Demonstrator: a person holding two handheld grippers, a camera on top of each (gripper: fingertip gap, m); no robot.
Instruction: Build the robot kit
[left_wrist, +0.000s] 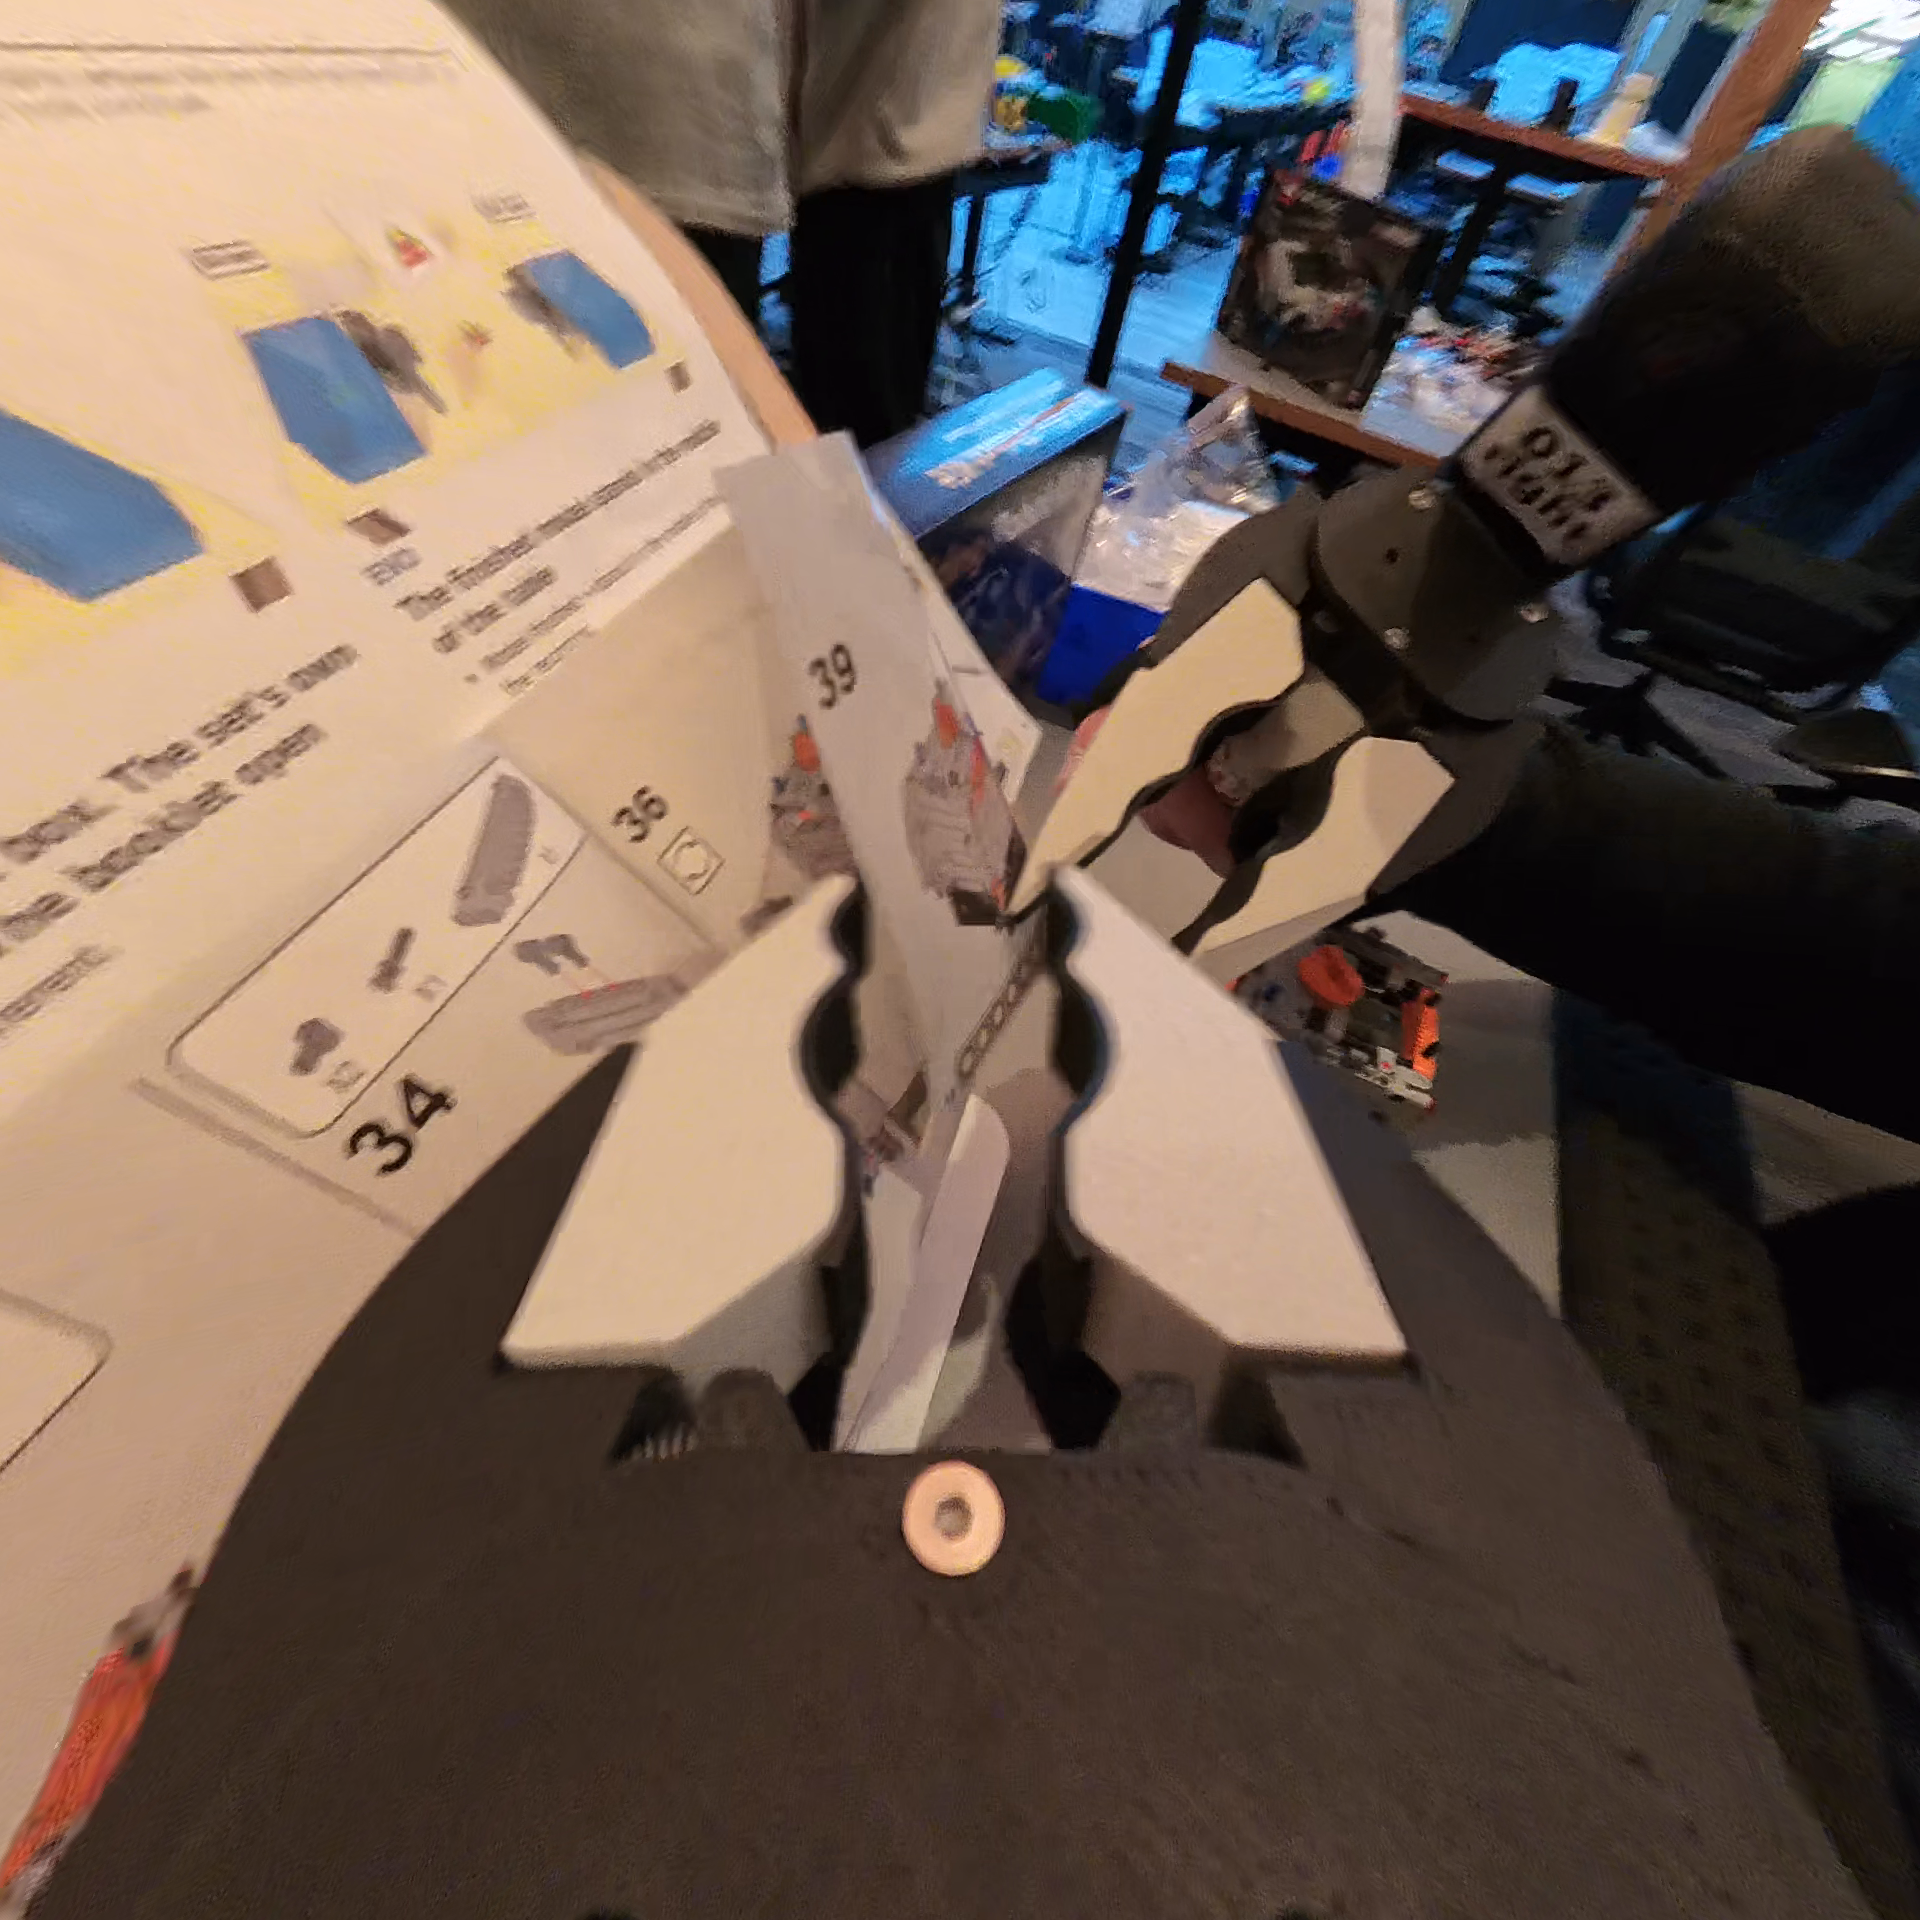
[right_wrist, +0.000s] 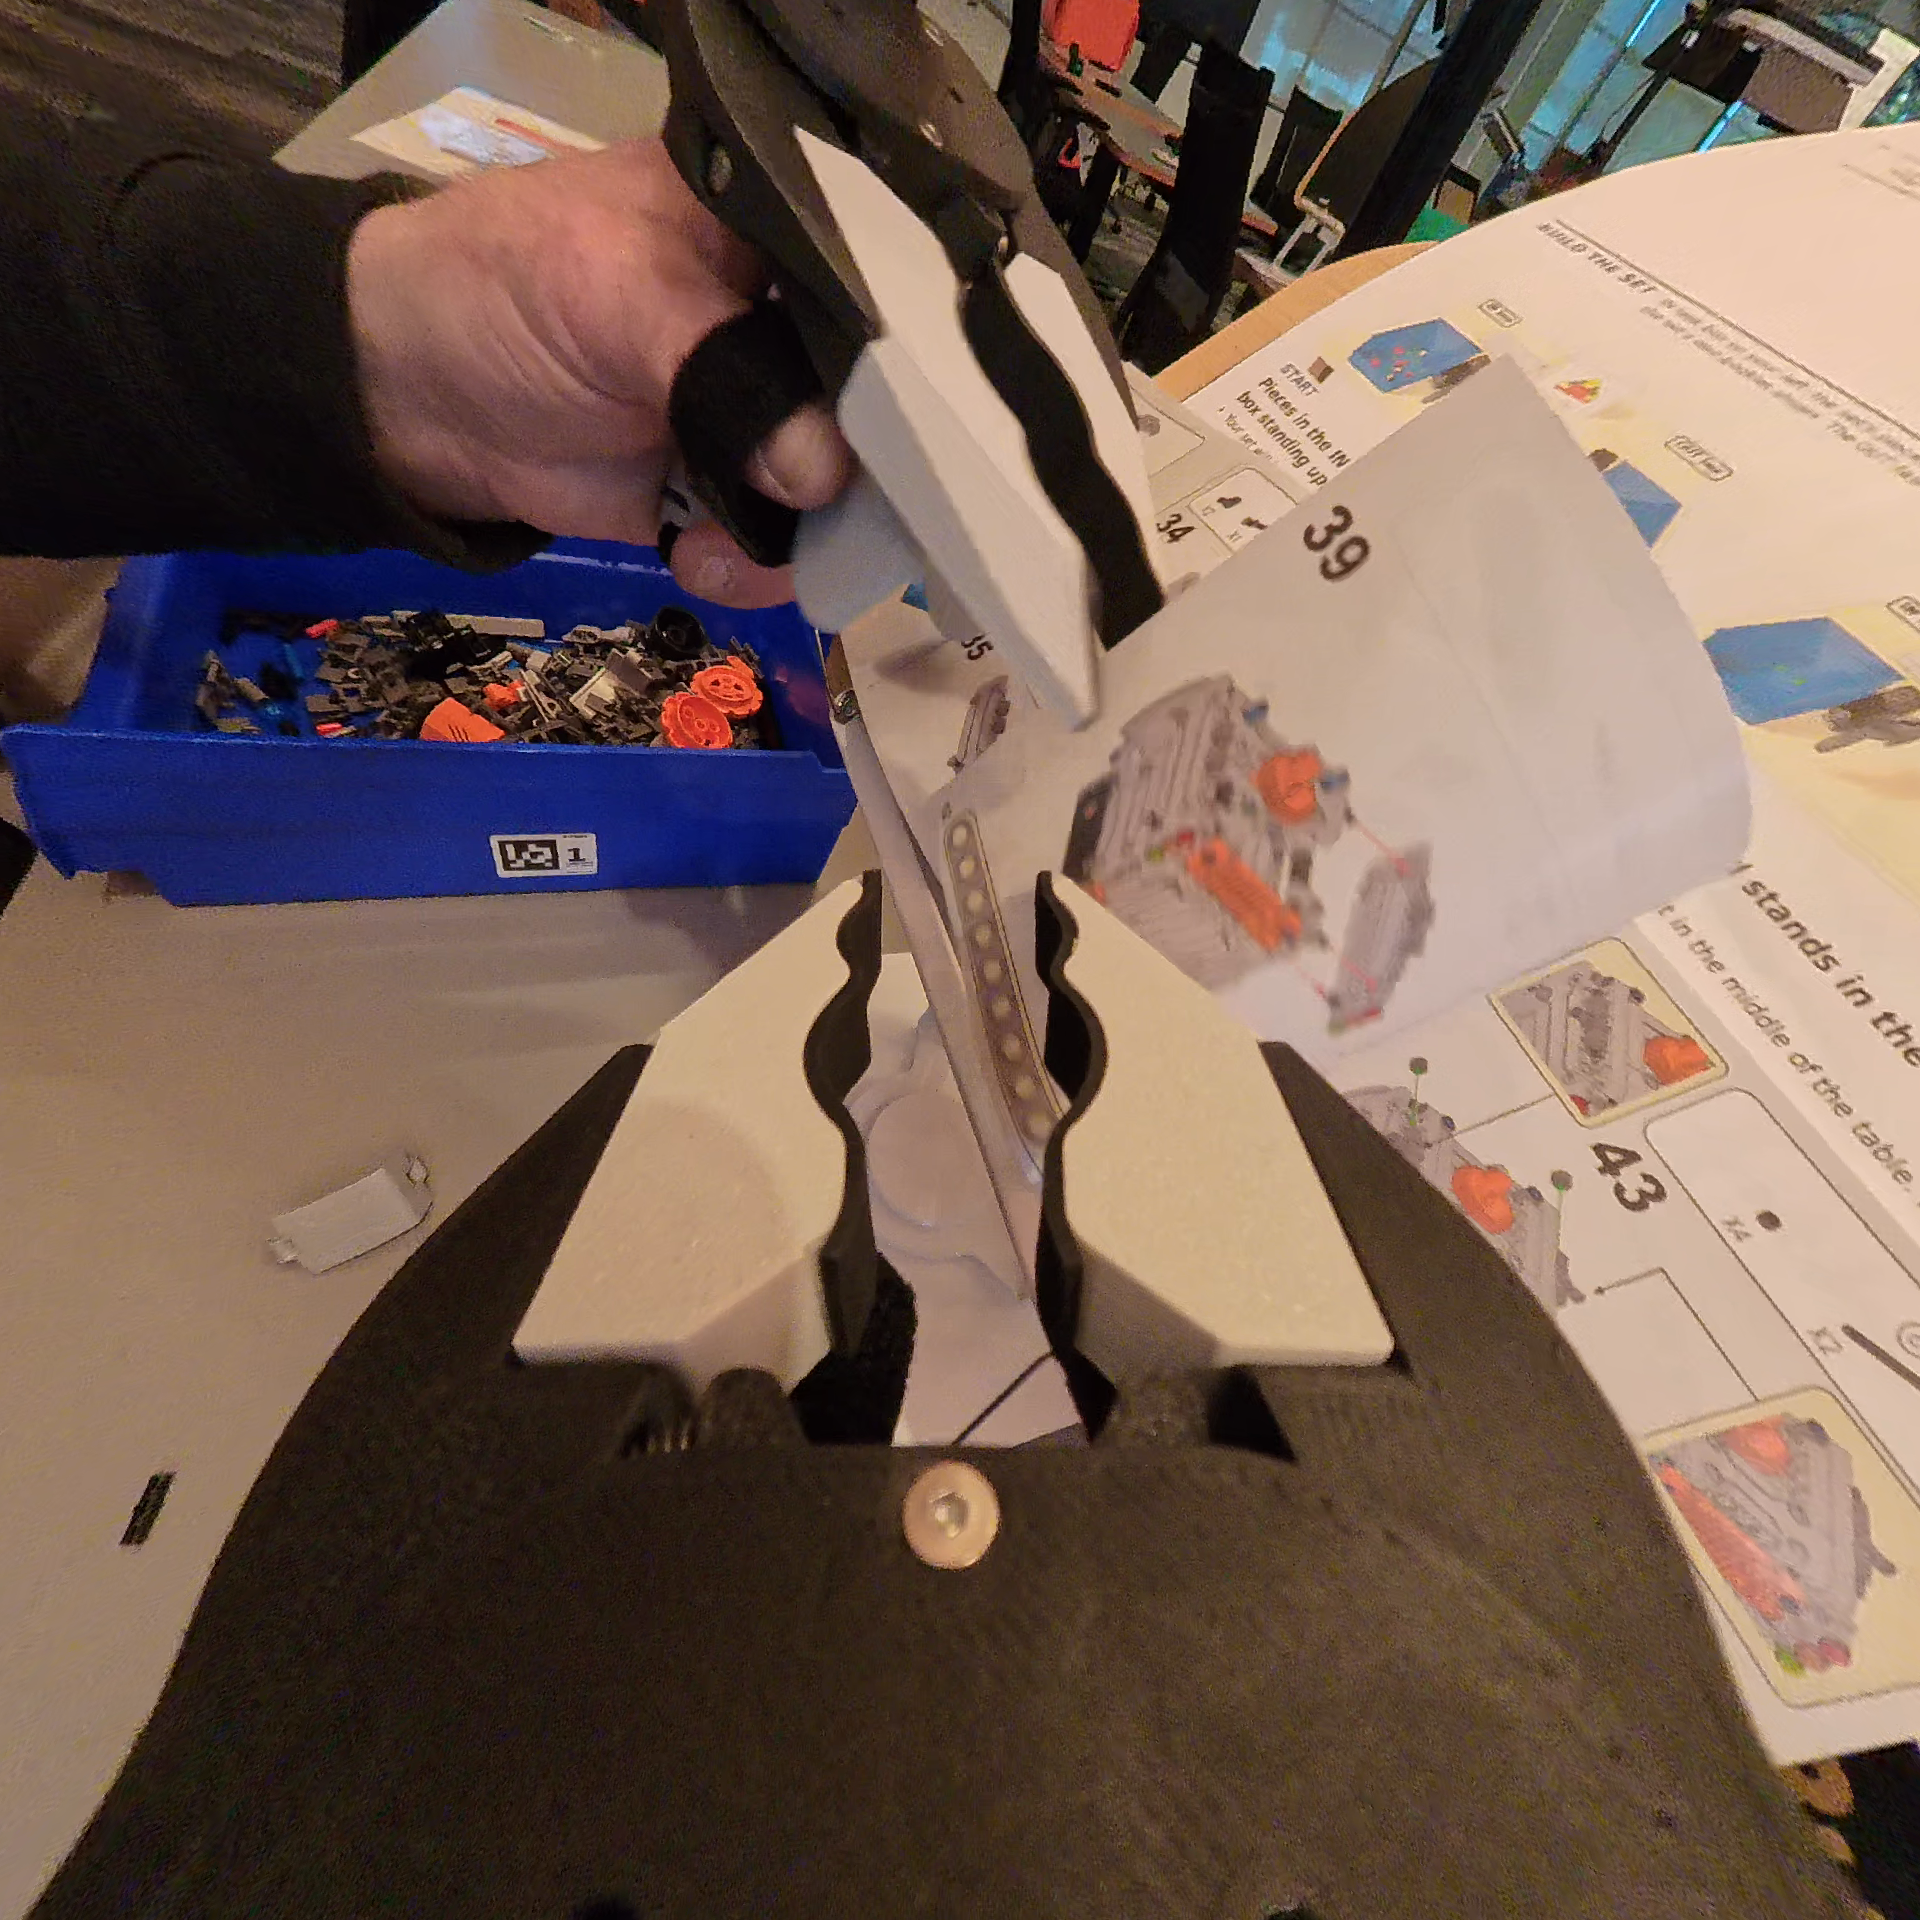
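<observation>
An open building-instruction booklet lies on a large printed sheet on the table. One booklet page stands lifted and curled; it also shows in the right wrist view. My left gripper is open, with the lifted page running up between its fingers. My right gripper is open too, and the page's lower edge lies between its fingers against the right pad. In the left wrist view the right gripper touches the page's right edge with one fingertip. The left gripper points down at the page top.
A blue bin with several black, grey and orange parts stands at the left. A loose grey panel lies on the table. A part-built grey and orange model sits beyond the booklet. A person, boxes and benches stand behind. The grippers' ends are close to 4 centimetres from one another.
</observation>
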